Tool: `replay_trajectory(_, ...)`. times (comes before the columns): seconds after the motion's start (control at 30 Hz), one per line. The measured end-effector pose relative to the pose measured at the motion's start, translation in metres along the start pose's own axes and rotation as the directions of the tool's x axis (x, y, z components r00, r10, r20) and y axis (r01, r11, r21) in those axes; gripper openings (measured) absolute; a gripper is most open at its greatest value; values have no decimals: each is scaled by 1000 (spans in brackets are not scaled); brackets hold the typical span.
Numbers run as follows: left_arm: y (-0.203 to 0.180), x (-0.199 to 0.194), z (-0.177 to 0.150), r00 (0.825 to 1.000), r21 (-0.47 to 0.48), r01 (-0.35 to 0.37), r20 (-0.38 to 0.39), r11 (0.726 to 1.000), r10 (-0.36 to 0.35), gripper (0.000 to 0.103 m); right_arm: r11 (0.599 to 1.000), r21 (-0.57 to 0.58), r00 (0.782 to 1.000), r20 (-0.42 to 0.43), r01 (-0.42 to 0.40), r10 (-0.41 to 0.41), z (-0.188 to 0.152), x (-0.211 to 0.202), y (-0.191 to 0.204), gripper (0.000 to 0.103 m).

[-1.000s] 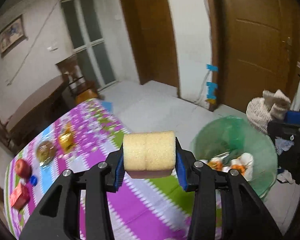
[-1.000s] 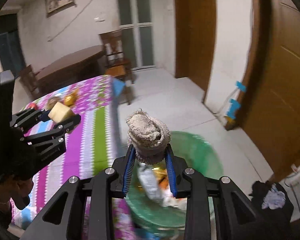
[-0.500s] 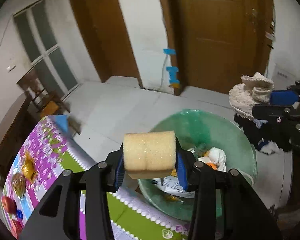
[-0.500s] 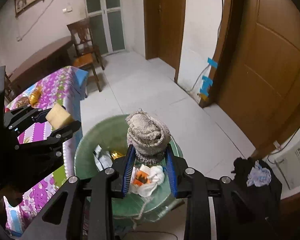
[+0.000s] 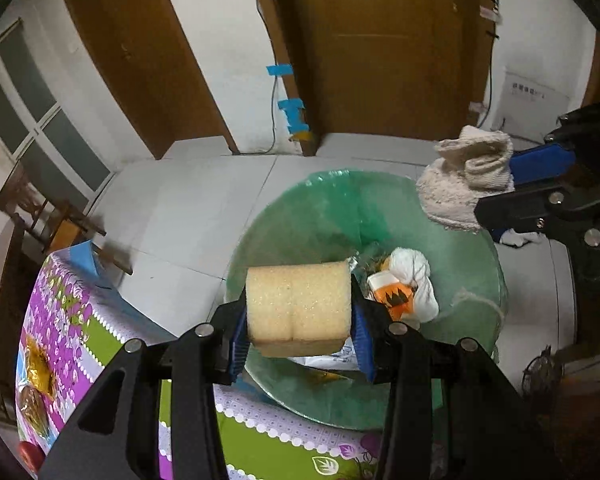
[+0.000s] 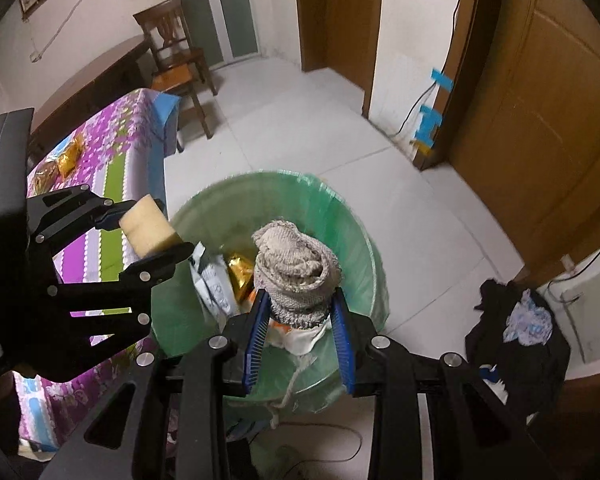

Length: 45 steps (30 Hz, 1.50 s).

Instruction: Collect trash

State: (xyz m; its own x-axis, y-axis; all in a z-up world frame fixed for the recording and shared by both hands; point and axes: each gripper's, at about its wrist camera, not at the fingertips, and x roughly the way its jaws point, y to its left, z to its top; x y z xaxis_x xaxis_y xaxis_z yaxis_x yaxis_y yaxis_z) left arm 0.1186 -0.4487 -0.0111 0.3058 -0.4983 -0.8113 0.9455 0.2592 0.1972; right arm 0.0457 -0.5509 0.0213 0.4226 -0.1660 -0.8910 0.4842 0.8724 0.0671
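Sponge (image 5: pixel 298 304): yellow block, centre of my left wrist view, pinched between the blue pads of my left hand-held gripper (image 5: pixel 298 334), over the near rim of the bin.
Rag (image 6: pixel 296 272): grey-beige bundle, centre of my right wrist view, clamped in my right hand-held gripper (image 6: pixel 298 344), above the bin's opening.
Bin (image 6: pixel 340 216): green liner, on the floor just beside the table (image 6: pixel 112 152); wrappers and white paper inside.
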Motion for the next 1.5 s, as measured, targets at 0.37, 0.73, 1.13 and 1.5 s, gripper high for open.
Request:
replay_trajectory(0.37,4,13,-6,999,-12,2,-33,1000,-2,41,1000,-10,998,-59,-17,16,0,29,8,33)
replay_trajectory(0.73,11,12,-9,1000,-49,-5,-12,999,5,74,1000,-21,999,-36,2,-3,6,37,6,52)
replay_trajectory(1.13,3,-21,-32,990,-105,-51,123,993,64,76,999,26,993,111,40,-42,-37,8,-4,85)
replay_trajectory(1.5,-46,-101,-74,917,-183,-65,376,981,131,98,960,251,878,424,123,-223,-139,-75,-27,98)
